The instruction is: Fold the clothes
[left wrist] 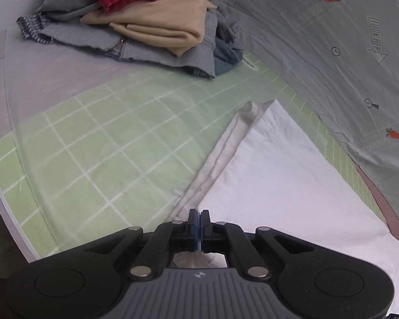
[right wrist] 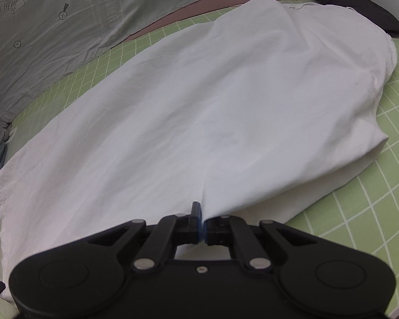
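Note:
A white garment lies spread on the green grid mat, folded over on itself at the right. It also shows in the left wrist view, with its layered edge running up the mat. My left gripper is shut on the near edge of the white garment. My right gripper is shut on the near edge of the same garment, and the cloth rises in a crease from its jaws.
A pile of clothes, red checked, beige, grey and blue, sits at the far left on the bed. A grey sheet with carrot prints hangs along the back. A dark object lies at the far right.

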Action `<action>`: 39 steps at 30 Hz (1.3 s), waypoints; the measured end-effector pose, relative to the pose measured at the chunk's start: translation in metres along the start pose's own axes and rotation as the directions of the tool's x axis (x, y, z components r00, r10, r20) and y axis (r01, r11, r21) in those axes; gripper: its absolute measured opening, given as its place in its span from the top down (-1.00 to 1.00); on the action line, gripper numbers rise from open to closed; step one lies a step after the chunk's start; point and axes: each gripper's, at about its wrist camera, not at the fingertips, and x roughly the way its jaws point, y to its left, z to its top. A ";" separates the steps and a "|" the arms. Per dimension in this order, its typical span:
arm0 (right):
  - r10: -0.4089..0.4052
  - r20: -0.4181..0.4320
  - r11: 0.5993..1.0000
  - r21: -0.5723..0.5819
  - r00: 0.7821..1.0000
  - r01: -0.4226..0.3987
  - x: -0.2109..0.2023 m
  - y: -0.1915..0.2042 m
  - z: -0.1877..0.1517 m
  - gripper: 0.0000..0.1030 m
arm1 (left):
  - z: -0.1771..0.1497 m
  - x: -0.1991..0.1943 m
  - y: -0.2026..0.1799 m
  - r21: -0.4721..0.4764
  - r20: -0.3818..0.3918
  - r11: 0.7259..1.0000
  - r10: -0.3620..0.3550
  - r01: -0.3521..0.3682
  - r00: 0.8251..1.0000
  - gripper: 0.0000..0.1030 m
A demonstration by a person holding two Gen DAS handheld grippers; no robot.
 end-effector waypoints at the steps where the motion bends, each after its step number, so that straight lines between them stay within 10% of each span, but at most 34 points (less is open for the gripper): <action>1: 0.003 -0.002 1.000 -0.002 1.000 -0.003 0.000 -0.001 0.000 0.95 | 0.001 -0.001 -0.002 0.017 0.005 1.000 0.000 0.000 1.000 0.96; 28: 0.017 0.110 0.992 -0.124 0.994 -0.003 -0.071 0.031 0.029 0.49 | -0.010 0.022 0.001 0.004 -0.079 0.996 0.084 -0.084 0.993 0.93; 39: -0.113 0.103 0.950 -0.280 0.988 0.137 -0.007 0.036 0.013 0.15 | -0.012 0.020 0.000 0.032 -0.067 0.995 0.097 -0.095 0.993 0.84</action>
